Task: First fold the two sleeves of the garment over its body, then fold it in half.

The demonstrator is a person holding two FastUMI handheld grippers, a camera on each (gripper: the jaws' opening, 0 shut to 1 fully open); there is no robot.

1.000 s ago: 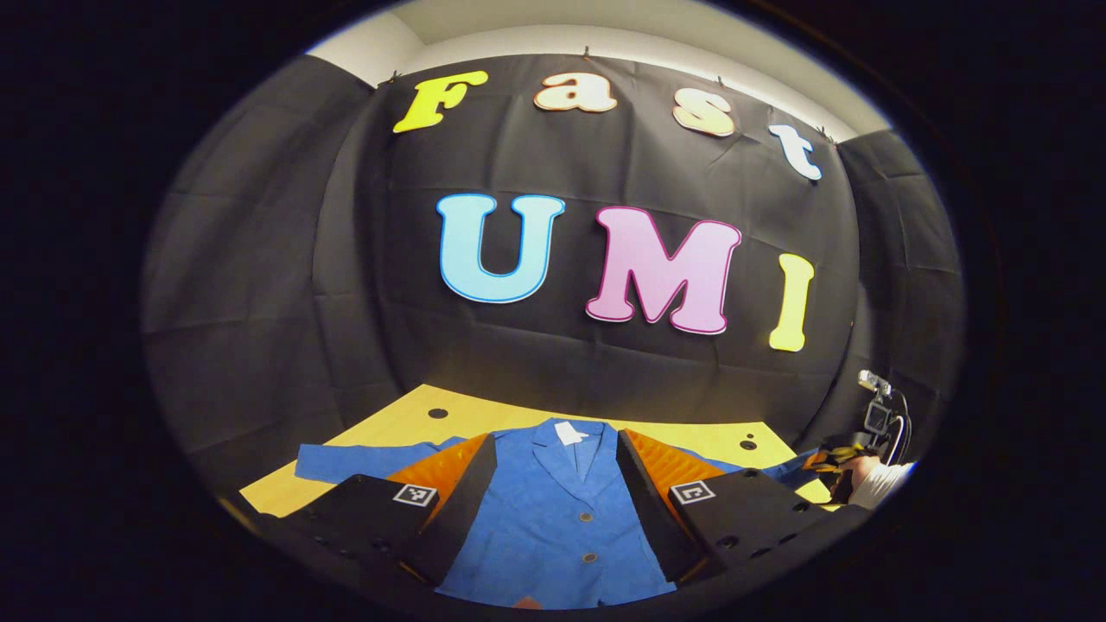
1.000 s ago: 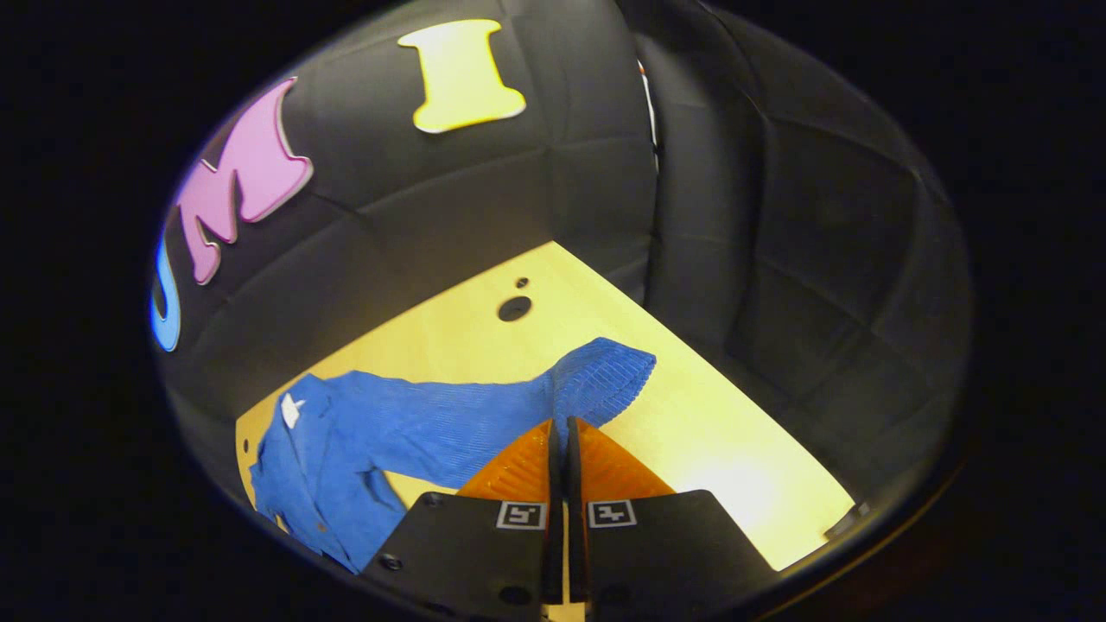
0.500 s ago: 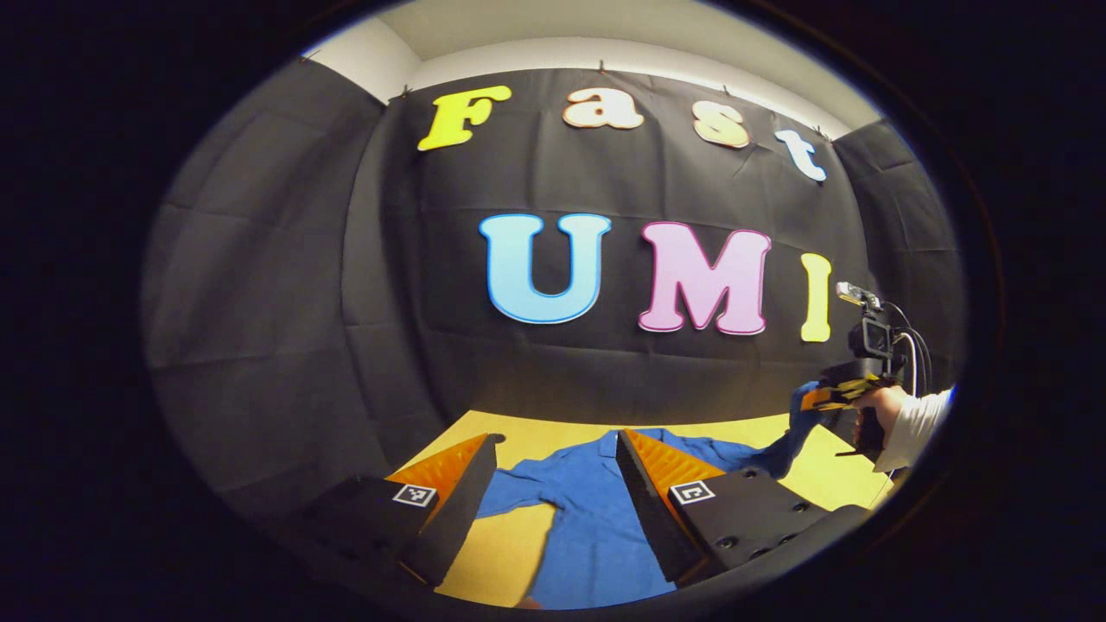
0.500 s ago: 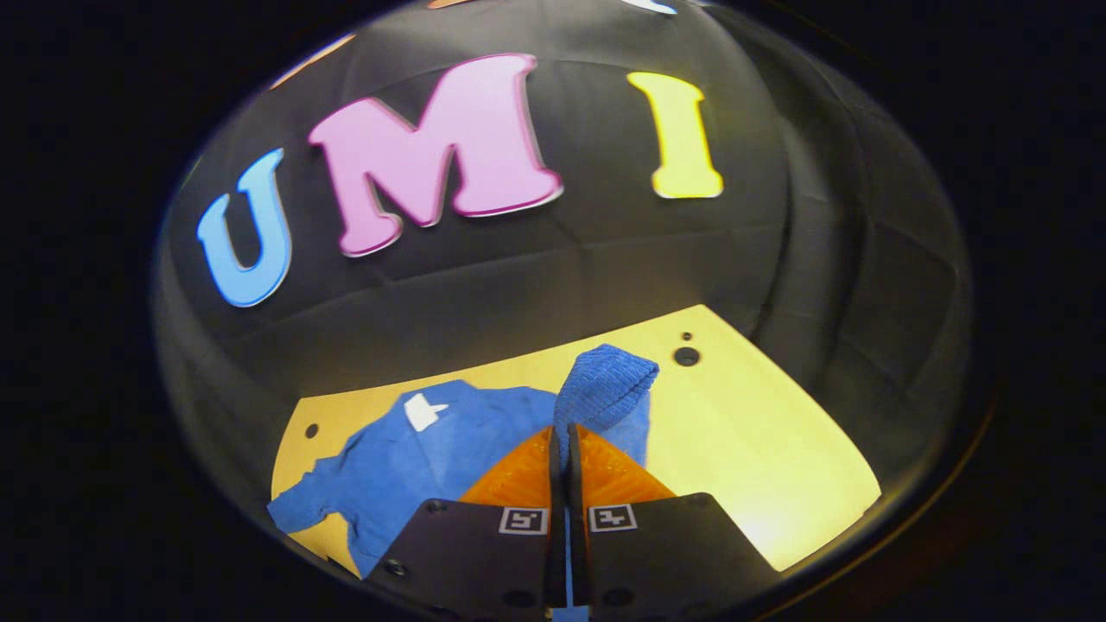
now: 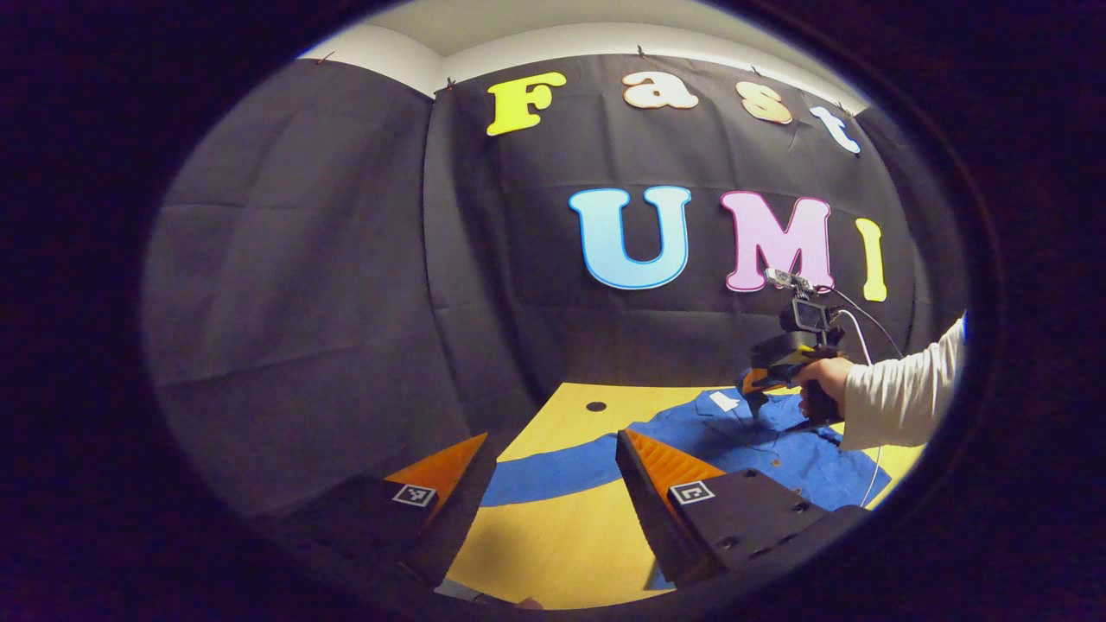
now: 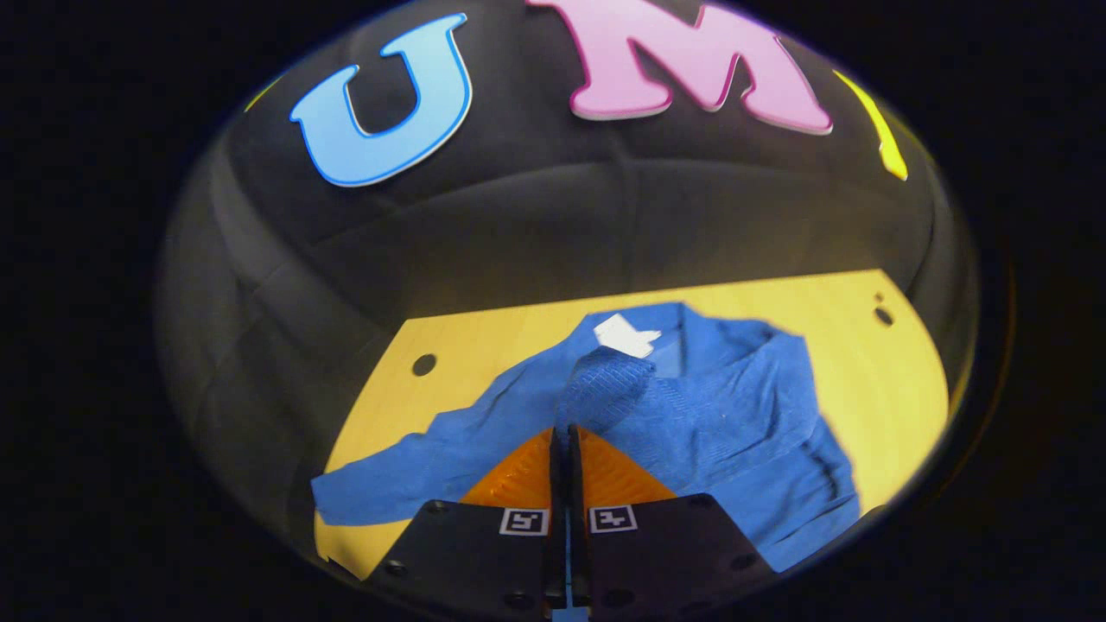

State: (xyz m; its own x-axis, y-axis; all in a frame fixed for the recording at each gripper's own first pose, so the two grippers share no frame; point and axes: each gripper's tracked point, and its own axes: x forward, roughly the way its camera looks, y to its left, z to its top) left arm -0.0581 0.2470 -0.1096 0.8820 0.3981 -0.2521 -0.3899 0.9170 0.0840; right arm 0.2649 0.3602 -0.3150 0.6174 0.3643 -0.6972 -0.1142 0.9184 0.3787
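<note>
While the yellow tabletop (image 6: 484,345) carries everything else, it is taken here as the landmark, and the blue garment (image 6: 743,432) is spread flat across its middle, collar toward the table's far edge. In the left gripper view the same garment (image 5: 778,458) is seen on the far right part of the tabletop (image 5: 553,536). One sleeve (image 6: 406,471) is laid straight out over bare tabletop toward its left side; in the left gripper view that sleeve (image 5: 553,471) is seen running across the wood beyond the left gripper's fingers. The other sleeve is lifted off the tabletop and carried over the garment's body, its ribbed cuff (image 6: 605,389) held above the chest, just below the white neck label (image 6: 626,335). The right gripper (image 6: 566,441) is closed fully, its two fingers pressed together on the cloth of that cuff. In the left gripper view this right gripper (image 5: 760,389) is seen above the garment's collar end, gripped by a hand (image 5: 821,380) with a white sleeve cuff (image 5: 899,397) behind it. The left gripper (image 5: 553,449) is held wide open above the tabletop's near side, with nothing between its fingers. A round hole (image 6: 423,364) is seen in the tabletop near its far left corner, and a second hole (image 6: 883,316) near its far right corner.
</note>
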